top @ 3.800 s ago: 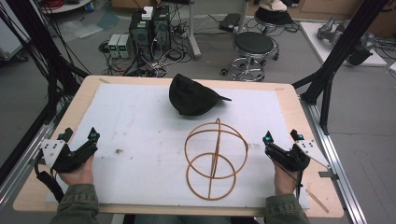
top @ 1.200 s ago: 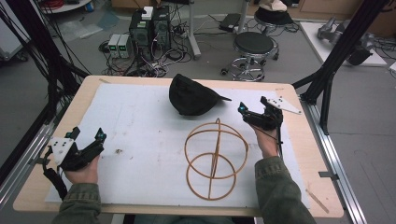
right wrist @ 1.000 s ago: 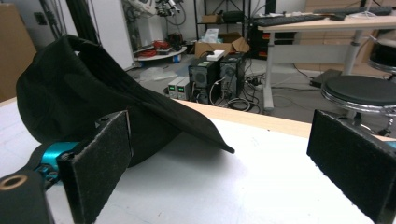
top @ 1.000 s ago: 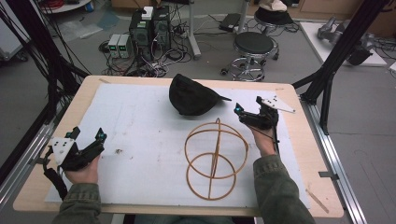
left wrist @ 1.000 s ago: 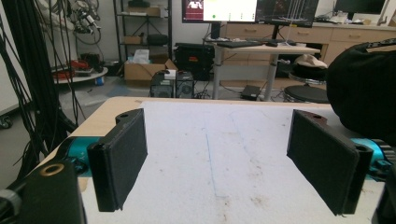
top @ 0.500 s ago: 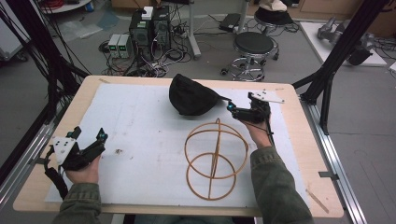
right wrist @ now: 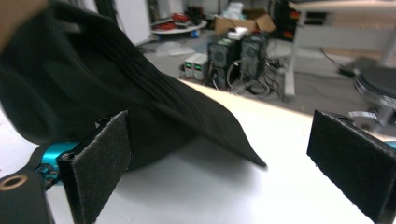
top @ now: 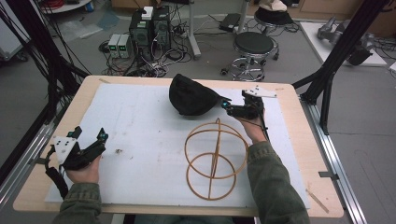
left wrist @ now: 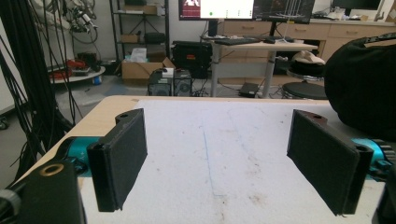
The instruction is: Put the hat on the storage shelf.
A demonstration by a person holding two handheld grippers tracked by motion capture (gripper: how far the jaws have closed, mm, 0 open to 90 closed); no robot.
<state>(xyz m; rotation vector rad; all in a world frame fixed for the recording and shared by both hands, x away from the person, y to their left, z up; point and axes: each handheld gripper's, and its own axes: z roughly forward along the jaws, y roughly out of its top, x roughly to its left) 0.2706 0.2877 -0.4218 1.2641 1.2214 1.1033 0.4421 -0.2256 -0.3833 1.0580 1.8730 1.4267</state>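
1. Right gripper view puts the black cap (right wrist: pixel 107 88) right in front of the right gripper (right wrist: pixel 224 172), whose jaws stand spread wide with the tip of the cap's brim (right wrist: pixel 224 135) lying low between them, not yet touched.
2. From the high view, the cap (top: pixel 190 95) sits near the far edge of the table (top: pixel 299 154), about midway along it, on the white sheet (top: pixel 140 140); its brim points toward the right gripper (top: pixel 228 107), which is just beside it.
3. A wire hoop stand (top: pixel 215 156) stands nearer the front edge, apart from the cap.
4. Judging by its look, the cap is cloth: light, with a soft crown that would crumple, and not fragile. The brim looks stiffer and flat, so it seems the best place for the two pads to close on.
5. A pinch at the very tip could slip, so a hold further in toward the crown would be safer.
6. The left gripper (top: pixel 86 148) rests near the table's left front corner, well apart from the cap, jaws spread on nothing.
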